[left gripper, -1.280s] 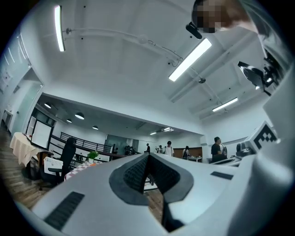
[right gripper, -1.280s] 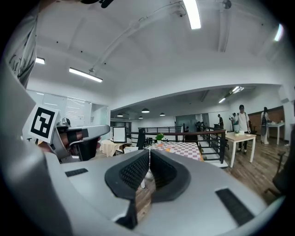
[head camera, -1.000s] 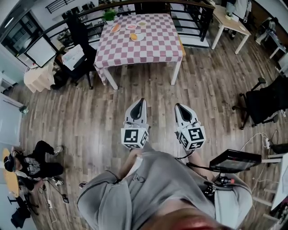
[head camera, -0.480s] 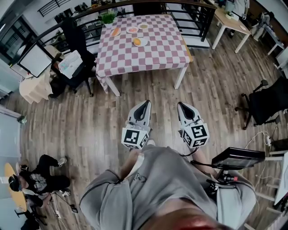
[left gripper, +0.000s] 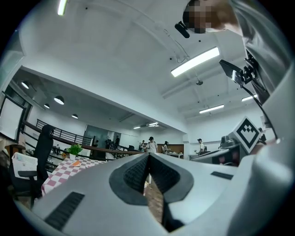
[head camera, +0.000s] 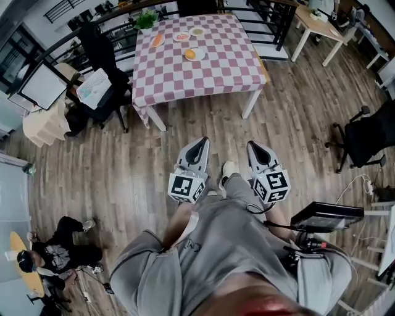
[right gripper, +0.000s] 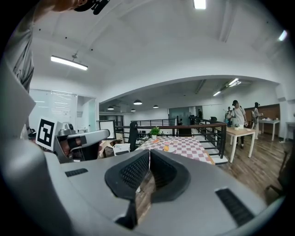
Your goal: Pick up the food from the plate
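Note:
A table with a pink checked cloth (head camera: 203, 62) stands far ahead. On it sit a white plate with orange food (head camera: 194, 54) and two more small plates (head camera: 181, 37) (head camera: 197, 31), plus an orange item (head camera: 157, 41) near the left edge. In the right gripper view the plate with orange food (right gripper: 167, 148) shows on the table (right gripper: 184, 146). My left gripper (head camera: 203, 142) and right gripper (head camera: 252, 146) hang side by side over the wooden floor, well short of the table. Both are shut with nothing between the jaws.
A potted plant (head camera: 147, 20) stands at the table's far corner by a black railing (head camera: 265, 15). A black chair (head camera: 99, 49) sits left of the table, a wooden table (head camera: 321, 31) at back right, an office chair (head camera: 364, 139) right. A person sits on the floor (head camera: 58, 256) at lower left.
The checked table has drawn nearer and slid lower in the head view as I walk toward it. A white shoe now shows between the grippers. Both grippers stay shut.

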A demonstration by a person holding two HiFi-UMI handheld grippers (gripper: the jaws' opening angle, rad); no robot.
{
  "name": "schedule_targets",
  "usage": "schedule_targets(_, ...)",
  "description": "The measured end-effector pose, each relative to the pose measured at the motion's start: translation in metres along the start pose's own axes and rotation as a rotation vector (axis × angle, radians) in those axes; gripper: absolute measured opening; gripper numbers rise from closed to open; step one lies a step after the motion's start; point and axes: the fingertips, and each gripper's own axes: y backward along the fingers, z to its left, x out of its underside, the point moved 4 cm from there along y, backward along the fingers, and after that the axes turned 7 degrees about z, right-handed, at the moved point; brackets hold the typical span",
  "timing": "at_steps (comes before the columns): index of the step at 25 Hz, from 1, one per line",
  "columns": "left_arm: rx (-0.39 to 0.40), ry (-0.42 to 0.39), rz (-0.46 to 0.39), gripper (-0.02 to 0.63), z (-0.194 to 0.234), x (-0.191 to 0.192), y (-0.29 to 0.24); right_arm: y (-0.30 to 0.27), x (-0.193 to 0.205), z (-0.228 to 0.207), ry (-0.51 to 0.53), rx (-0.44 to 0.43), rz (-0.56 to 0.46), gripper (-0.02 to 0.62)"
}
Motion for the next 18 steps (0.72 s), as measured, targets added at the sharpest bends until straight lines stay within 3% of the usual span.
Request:
schedule_targets(5, -0.027, -0.003, 0.006, 0.009, 0.014, 0.005, -0.002, -0.032, -0.007, -0.008, -0.003, -0.014, 0.001, 0.015)
schedule_targets(11, -0.151, 0.031, 0.030, 0.009, 0.060, 0.021, -0.003, -0.095, -0.022, -0.006, 0.020, -0.099, -0.010, 0.015)
schedule_targets(18, -0.203, 0.007, 0.023, 0.009, 0.114, 0.003, -0.054, -0.194, -0.060, -0.021, 0.034, -0.187, -0.021, 0.015)
